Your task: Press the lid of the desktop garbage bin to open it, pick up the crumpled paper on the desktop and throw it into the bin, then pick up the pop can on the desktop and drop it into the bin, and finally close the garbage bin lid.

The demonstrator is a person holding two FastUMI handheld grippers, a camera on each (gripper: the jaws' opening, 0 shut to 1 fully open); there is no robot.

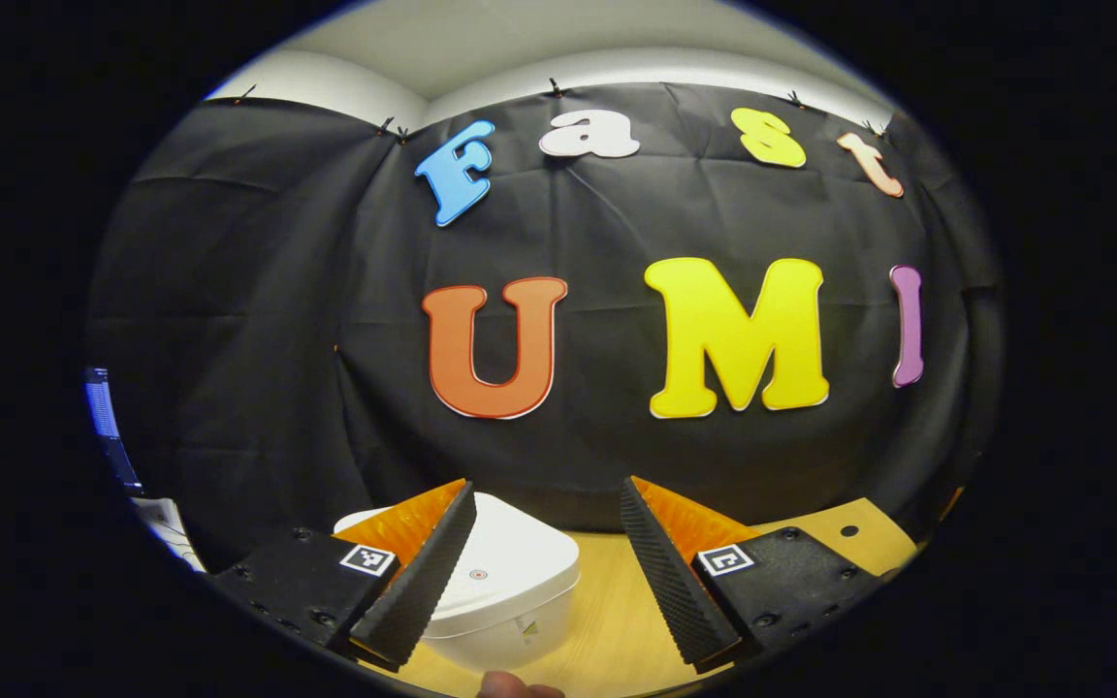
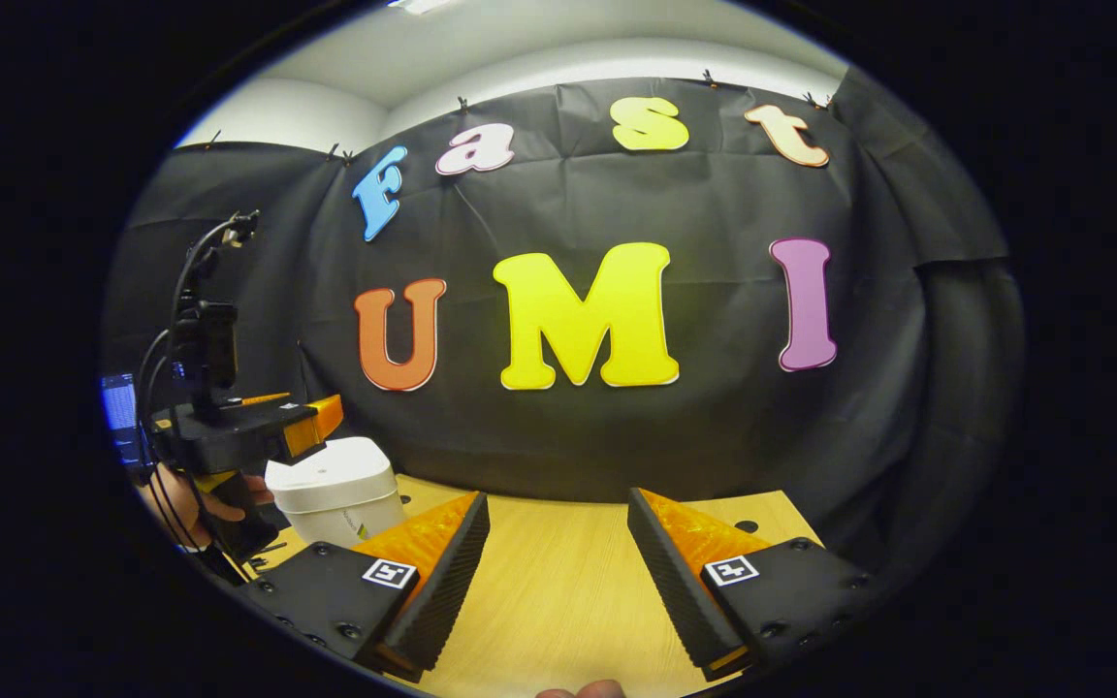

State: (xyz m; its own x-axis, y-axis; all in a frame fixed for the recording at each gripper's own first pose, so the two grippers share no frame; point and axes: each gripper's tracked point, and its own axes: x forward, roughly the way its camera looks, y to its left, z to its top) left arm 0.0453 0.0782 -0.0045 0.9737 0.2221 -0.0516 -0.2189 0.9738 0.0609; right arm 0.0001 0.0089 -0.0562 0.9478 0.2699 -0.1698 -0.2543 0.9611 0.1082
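The white desktop garbage bin [image 1: 505, 582], lid apparently down, stands on the wooden desktop [image 1: 607, 630] before the black cloth wall — the left gripper [image 1: 547, 572] hovers just above it, fingers wide apart and empty, while the right gripper [image 2: 558, 582] — equally spread, holding nothing — hangs over bare wood beside it.

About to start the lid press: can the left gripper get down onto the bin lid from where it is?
Probably yes. The left gripper is open just above the closed bin lid, with nothing between them.

Open desktop [image 2: 558, 591] right of bin [image 2: 337, 490] (lid shut)
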